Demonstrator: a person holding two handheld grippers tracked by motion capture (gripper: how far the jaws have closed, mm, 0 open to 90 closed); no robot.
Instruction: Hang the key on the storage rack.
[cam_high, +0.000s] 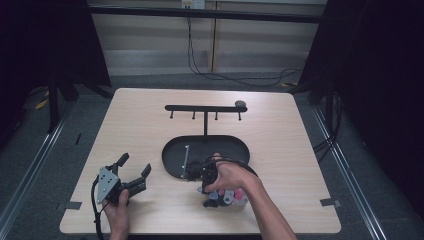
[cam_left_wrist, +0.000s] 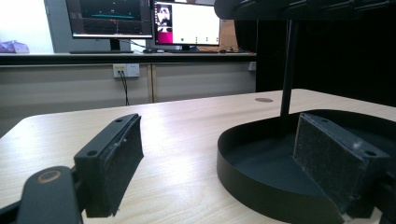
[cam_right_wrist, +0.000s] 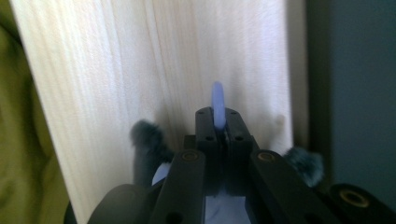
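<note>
Right gripper view has the right gripper (cam_right_wrist: 218, 122) clamped on a thin blue ring (cam_right_wrist: 217, 109) near the table's (cam_high: 150, 130) front edge, probably light and stiff, best pinched by its rim, while the left gripper (cam_high: 134, 169) gapes empty.

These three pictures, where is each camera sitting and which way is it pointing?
High view: above the person's side, looking forward and down on the table, tray and rack; both forearms, left gripper, right hand.
Left gripper view: low on the table, looking along its open jaws past the tray toward monitors.
Right gripper view: close over the tabletop, jaws shut on a blue ring.
Shared: high and left gripper views both show tray and rack post.
</note>
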